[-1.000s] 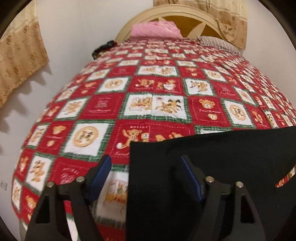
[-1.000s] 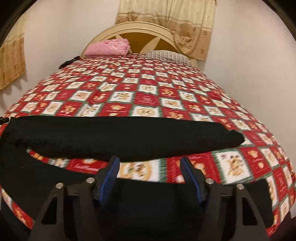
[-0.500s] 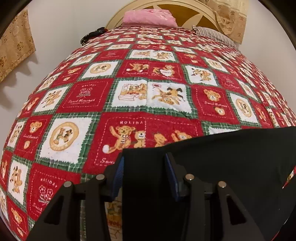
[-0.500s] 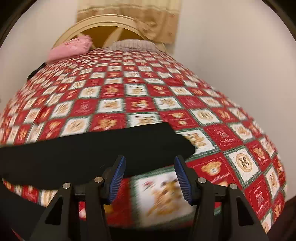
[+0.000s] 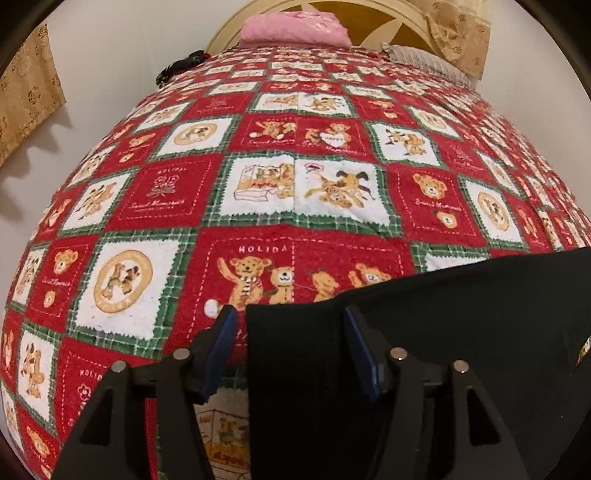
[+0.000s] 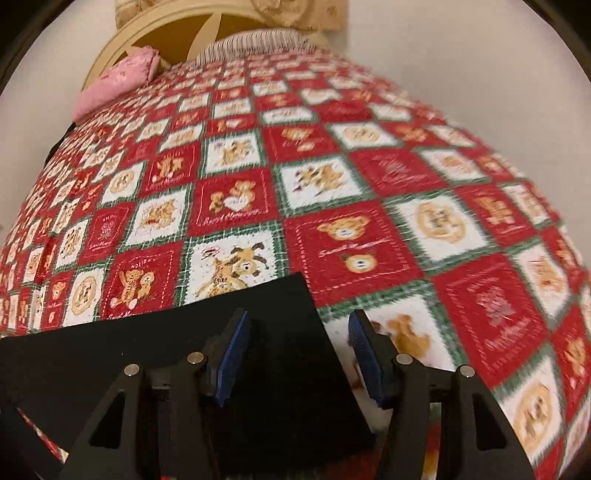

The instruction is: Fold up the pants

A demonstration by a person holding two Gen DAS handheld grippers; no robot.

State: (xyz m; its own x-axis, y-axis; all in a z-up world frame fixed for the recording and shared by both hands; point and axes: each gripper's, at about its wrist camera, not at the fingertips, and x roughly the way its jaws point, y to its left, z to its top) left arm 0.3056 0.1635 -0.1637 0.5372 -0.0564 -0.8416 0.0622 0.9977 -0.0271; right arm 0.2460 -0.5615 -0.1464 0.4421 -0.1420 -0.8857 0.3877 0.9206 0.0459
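Note:
Black pants lie flat across the near part of a red teddy-bear bedspread. My left gripper points down over their left corner. Its jaws are opening: the cloth lies between them, with a strip of bedspread showing beside the left pad, and neither pad presses on it. In the right wrist view the pants end in a square corner. My right gripper stands open astride that end, its left finger over the cloth and its right finger over the bare bedspread.
A pink pillow and a striped pillow lie by the cream headboard. A small dark object sits at the bed's far left edge. Pale walls close in both sides, with beige curtains.
The right gripper swept right along the pants to their end corner. The left gripper dipped closer to the left corner, narrowed its jaws, then widened them again.

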